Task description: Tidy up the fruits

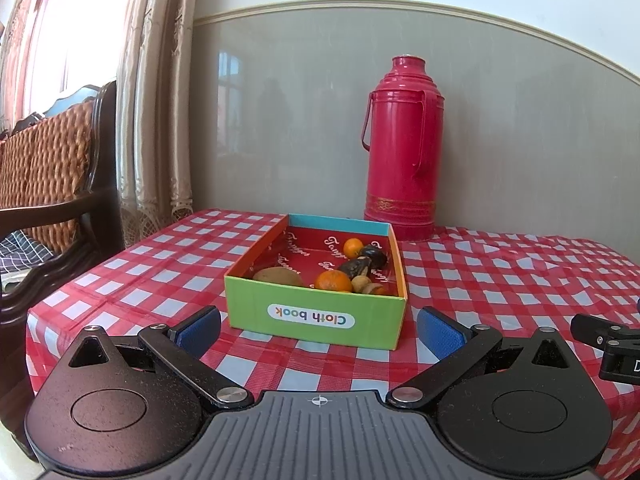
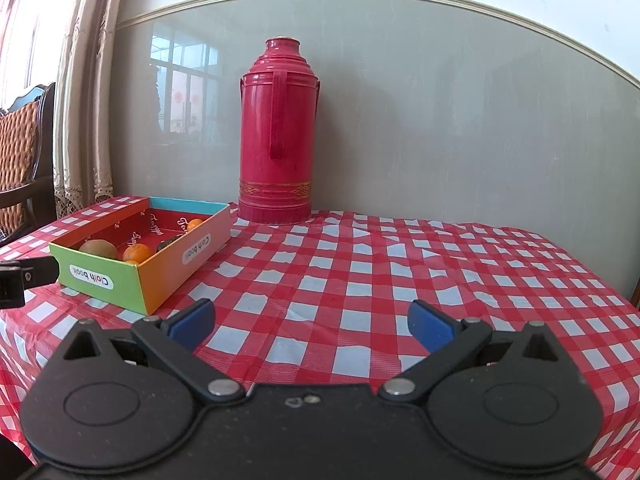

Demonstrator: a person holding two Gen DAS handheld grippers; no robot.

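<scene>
A colourful cardboard box (image 1: 316, 314) labelled "Cloth book" stands on the checked table. Inside lie a brown kiwi (image 1: 279, 276), two oranges (image 1: 333, 281) (image 1: 353, 247), a dark fruit (image 1: 366, 262) and small tan pieces (image 1: 366, 286). My left gripper (image 1: 319, 330) is open and empty, just in front of the box's green wall. My right gripper (image 2: 311, 326) is open and empty over bare tablecloth, right of the box (image 2: 160, 268). The kiwi (image 2: 98, 249) and an orange (image 2: 137, 253) show there too.
A tall red thermos (image 1: 402, 148) stands behind the box against the grey wall, also in the right wrist view (image 2: 278, 132). The red-and-white checked tablecloth (image 2: 380, 264) covers the table. A wooden wicker chair (image 1: 52, 184) and curtains are at the left.
</scene>
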